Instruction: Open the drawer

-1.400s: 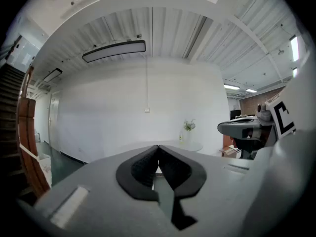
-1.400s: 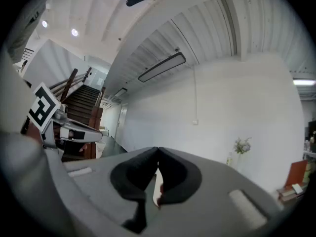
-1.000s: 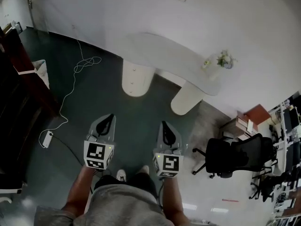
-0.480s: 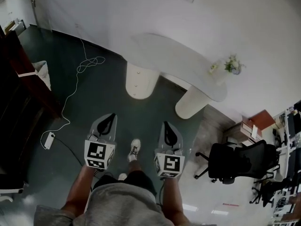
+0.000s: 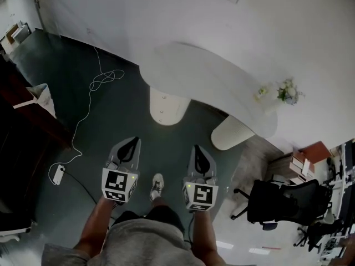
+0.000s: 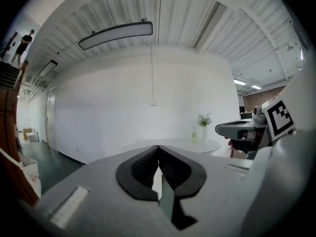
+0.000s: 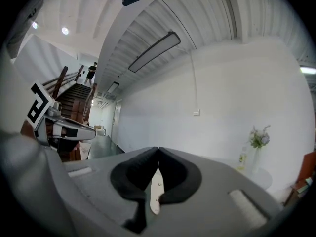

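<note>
Two grippers, both shut and empty. No drawer in any view. Left to right: cable (image 5: 99, 81) loose on the floor, left gripper (image 5: 131, 143), pedestal (image 5: 166, 108) under table (image 5: 205, 71), right gripper (image 5: 197, 149), chair (image 5: 280, 199). Two dots on the pedestal may be drawer knobs, too small to tell. Risks: tripping on the cable; shut jaws only bump a handle unless opened first; flowers (image 5: 288, 91) tip if the table gets knocked.
</note>
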A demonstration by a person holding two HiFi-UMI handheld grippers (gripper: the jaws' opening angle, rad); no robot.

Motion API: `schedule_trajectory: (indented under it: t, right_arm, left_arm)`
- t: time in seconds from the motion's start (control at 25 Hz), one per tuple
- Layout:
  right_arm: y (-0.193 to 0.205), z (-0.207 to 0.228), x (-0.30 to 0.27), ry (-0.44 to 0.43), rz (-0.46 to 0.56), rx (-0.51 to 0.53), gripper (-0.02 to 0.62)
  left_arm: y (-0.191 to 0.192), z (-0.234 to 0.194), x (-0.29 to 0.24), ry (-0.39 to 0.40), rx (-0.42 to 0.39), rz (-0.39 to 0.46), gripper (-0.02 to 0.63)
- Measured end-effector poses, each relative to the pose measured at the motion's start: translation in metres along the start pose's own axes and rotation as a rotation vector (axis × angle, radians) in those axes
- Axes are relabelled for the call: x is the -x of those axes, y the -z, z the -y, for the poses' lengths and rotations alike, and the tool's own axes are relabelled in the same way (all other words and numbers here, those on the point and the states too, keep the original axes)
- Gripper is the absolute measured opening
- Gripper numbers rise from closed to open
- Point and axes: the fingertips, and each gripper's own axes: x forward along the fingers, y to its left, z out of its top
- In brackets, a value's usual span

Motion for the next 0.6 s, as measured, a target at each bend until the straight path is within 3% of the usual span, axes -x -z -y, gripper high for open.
schedule_trajectory:
  t: [0.24,0.6]
  right_arm:
    - [0.01,0.032,-0.083,0.001,-0.041,-0.014,0.003]
    - [0.057,0.068,-0.164,-0.016,-0.137,-0.041,0.003]
  left_arm:
    - [0.001,-0.025,-0.083,0.008,0.033,-0.03,0.011]
    - [0.03,-0.045,-0.175,0.015,0.064,-0.094,0.011]
